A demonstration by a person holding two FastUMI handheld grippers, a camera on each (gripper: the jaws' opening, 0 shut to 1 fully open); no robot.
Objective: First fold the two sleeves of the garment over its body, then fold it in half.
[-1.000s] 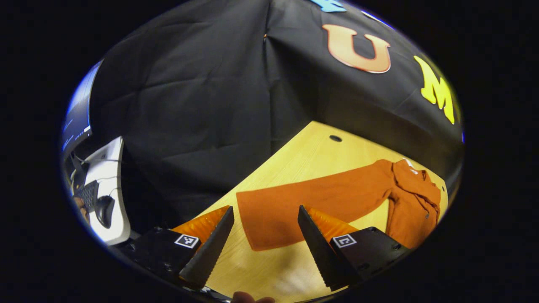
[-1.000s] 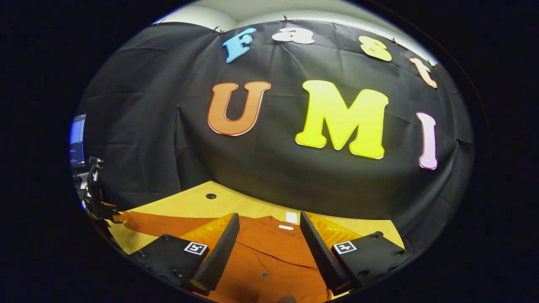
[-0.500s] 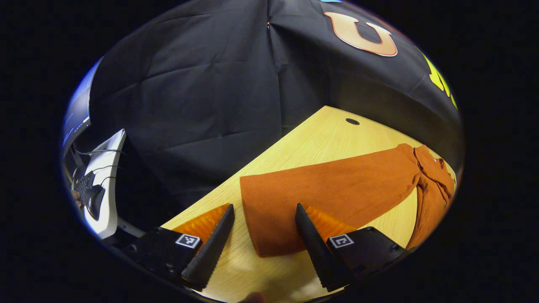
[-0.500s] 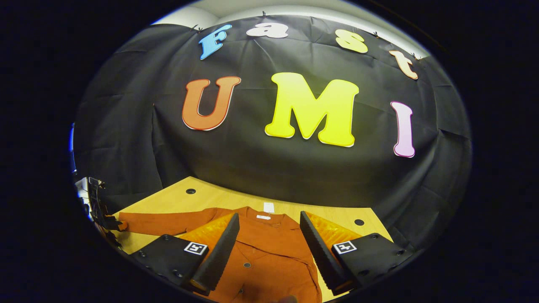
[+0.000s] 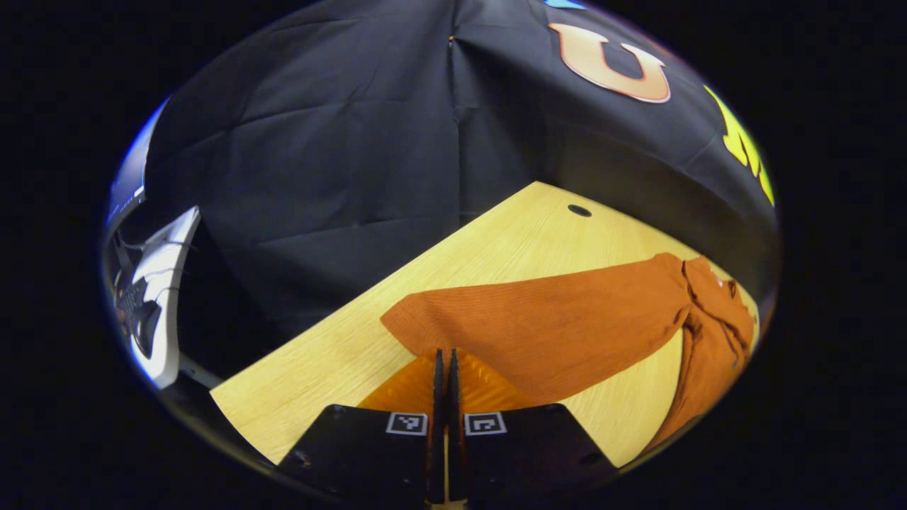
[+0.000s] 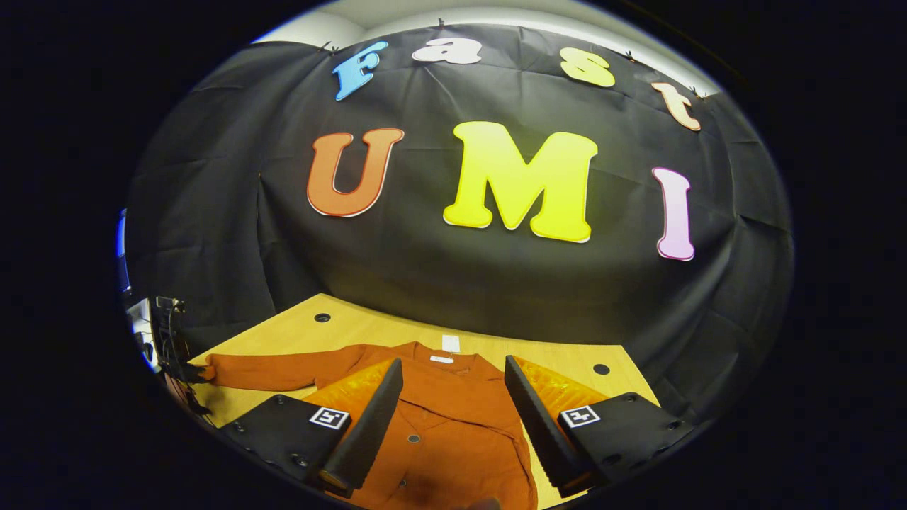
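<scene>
A rust-orange garment [image 6: 453, 418] lies flat on the wooden table [image 5: 496, 248], its body beneath the spread right gripper [image 6: 453, 407]. One sleeve [image 5: 538, 326] stretches toward the left gripper [image 5: 445, 361], pressed together at the cuff; whether cloth is pinched is hidden.

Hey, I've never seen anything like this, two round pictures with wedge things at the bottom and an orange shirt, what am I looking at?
A person holds a two-finger claw in each hand, each carrying a wide-angle camera looking along its fingers.

In the left gripper view, the left claw has its fingers together at the cuff end of the sleeve, which lies stretched flat across the wooden table. They seem to pinch the cuff, though the contact is hidden.

In the right gripper view, the right claw is open above the orange garment, holding nothing. The garment is spread out, buttons up.
</scene>
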